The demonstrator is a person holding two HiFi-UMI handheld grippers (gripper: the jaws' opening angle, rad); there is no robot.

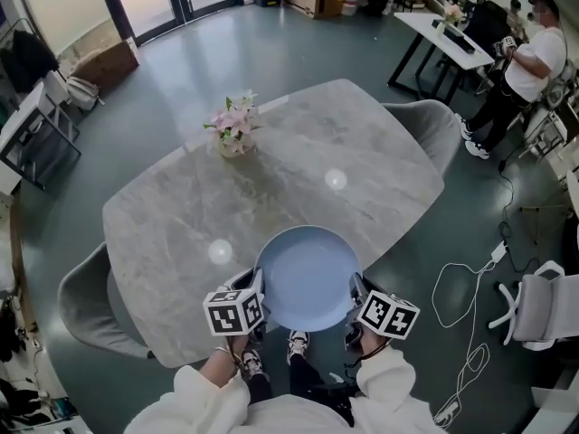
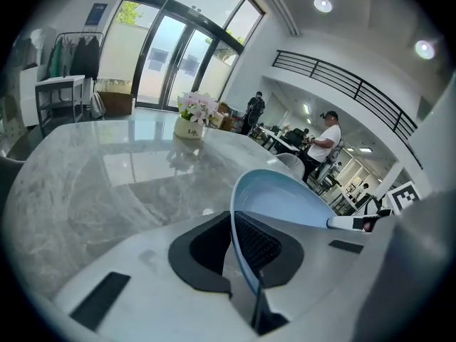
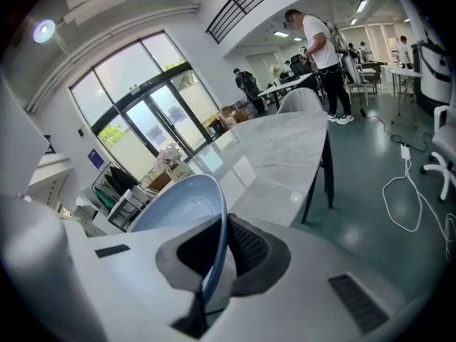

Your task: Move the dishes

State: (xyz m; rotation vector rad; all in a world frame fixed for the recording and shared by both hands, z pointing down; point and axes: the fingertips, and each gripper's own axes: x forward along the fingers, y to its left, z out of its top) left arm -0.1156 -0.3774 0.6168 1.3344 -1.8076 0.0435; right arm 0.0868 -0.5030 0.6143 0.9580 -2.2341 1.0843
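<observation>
- Sleeves [image 1: 204,396] in white cloth occupy the bottom edge of the head view; the person's shoes [image 1: 274,355] show on the floor between them.
- Left gripper [image 1: 259,286]: fingers clenched on the left rim of the dish [image 1: 308,274]. In the left gripper view, the rim passes edge-on between the ribbed black pads [image 2: 260,244], which press on it from both sides.
- Right gripper [image 1: 355,289]: fingers clenched on the right rim of the same dish. In the right gripper view, the rim sits between the two black pads [image 3: 246,246] with no gap visible.
- Dish: round, light blue, shallow, hollow side up, roughly level. It is carried between both grippers over the near edge of the tabletop [image 1: 181,215]. Contact between dish and tabletop cannot be determined.
- Tabletop: grey marble pattern, rounded corners, two ceiling-light reflections on its surface.
- Flower pot [image 1: 233,132]: pink and white blooms, upright, on the far part of the tabletop, well apart from the dish.
- Grey chairs stand at the far right corner [image 1: 434,125] and the near left side [image 1: 86,297].
- White cable [image 1: 461,287] lies on the floor to the right.
</observation>
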